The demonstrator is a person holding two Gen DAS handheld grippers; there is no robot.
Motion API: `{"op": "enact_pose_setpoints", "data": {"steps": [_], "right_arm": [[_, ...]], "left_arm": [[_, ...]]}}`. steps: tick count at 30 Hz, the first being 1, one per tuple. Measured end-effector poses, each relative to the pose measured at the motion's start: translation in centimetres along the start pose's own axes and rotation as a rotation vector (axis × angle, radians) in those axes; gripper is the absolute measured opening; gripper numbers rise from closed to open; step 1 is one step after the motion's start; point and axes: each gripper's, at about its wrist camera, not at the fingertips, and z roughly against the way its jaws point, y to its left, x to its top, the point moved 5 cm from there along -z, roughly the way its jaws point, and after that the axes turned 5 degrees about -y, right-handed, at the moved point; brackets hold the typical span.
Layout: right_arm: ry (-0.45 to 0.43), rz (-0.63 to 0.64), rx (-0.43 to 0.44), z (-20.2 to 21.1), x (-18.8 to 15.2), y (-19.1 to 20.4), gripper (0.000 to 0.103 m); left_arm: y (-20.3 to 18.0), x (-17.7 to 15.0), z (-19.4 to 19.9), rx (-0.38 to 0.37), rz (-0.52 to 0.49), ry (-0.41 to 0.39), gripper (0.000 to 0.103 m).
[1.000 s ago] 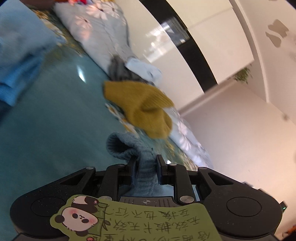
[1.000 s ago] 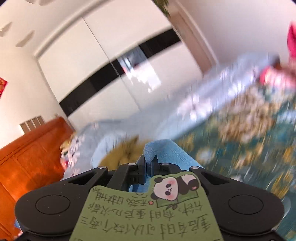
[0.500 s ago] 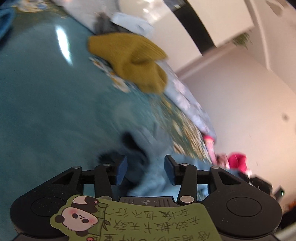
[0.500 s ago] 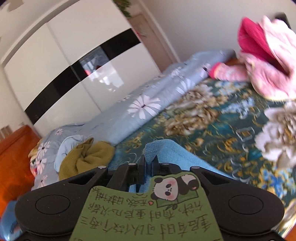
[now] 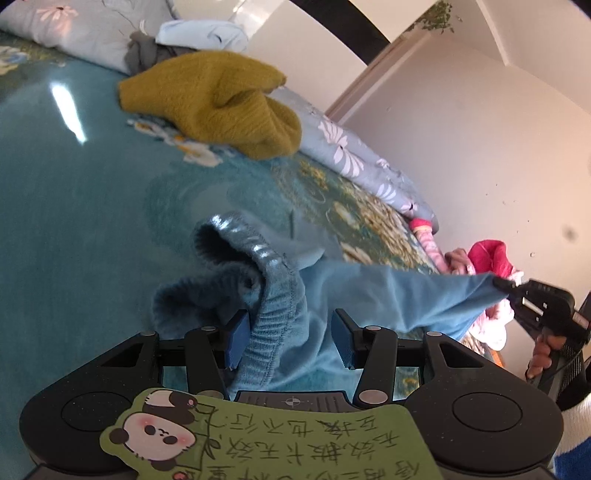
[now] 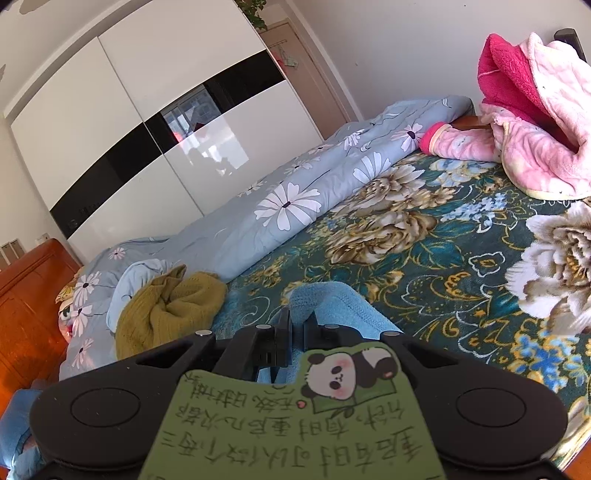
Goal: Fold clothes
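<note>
A blue fleece garment with an elastic band lies on the teal flowered bedspread. My left gripper is open, its jaws either side of the bunched elastic band, which lies loose between them. My right gripper is shut on the other end of the blue garment and holds it up. In the left wrist view the right gripper shows at the far right, stretching the cloth taut.
A mustard knit garment lies on the bed next to grey and pale blue clothes. A daisy-print quilt runs along the far side. A pink padded jacket sits at the bed's end. A wooden headboard stands at left.
My left gripper has opened and let go of the garment's band, which was pinched a second ago. Both grippers swung round; the right one still holds its end.
</note>
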Motion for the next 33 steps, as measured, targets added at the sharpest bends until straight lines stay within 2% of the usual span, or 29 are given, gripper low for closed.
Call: {"op": "enact_pose_setpoints", "data": {"steps": [4,9,12,17,23,24,25,27,33], "right_arm": [[0.01,-0.003,-0.001,-0.2,-0.3,-0.1,0.006],[0.023,0.02,-0.008,-0.4,-0.6,0.2,0.007],[0.034,0.047,-0.009,-0.6,-0.7,0.5,0.007],[0.053,0.077,-0.016,-1.3,-1.2,0.8,0.008],[0.074,0.075,-0.014,-1.6,-1.8,0.9,0.01],[0.077,0.077,-0.013,-1.6,-1.9,0.9,0.01],[0.079,0.078,-0.012,-1.6,-2.0,0.9,0.01],[0.083,0.079,-0.009,-1.7,-2.1,0.9,0.01],[0.087,0.081,-0.006,-1.7,-2.1,0.7,0.01]], "left_arm": [[0.6,1.2,-0.2,0.011,0.05,-0.008,0.044],[0.5,1.6,1.2,0.068,0.008,-0.039,0.045],[1.1,2.6,2.0,0.114,0.001,-0.061,0.056],[1.7,3.4,-0.6,0.118,0.021,-0.016,0.057],[1.5,3.2,-3.8,0.139,-0.005,0.006,0.06],[1.4,3.0,-4.1,0.14,-0.013,0.008,0.058],[1.4,2.9,-4.3,0.143,-0.017,0.011,0.048],[1.3,2.6,-4.4,0.145,-0.018,0.01,0.037],[0.4,3.0,-4.0,0.15,-0.06,-0.04,0.026]]}}
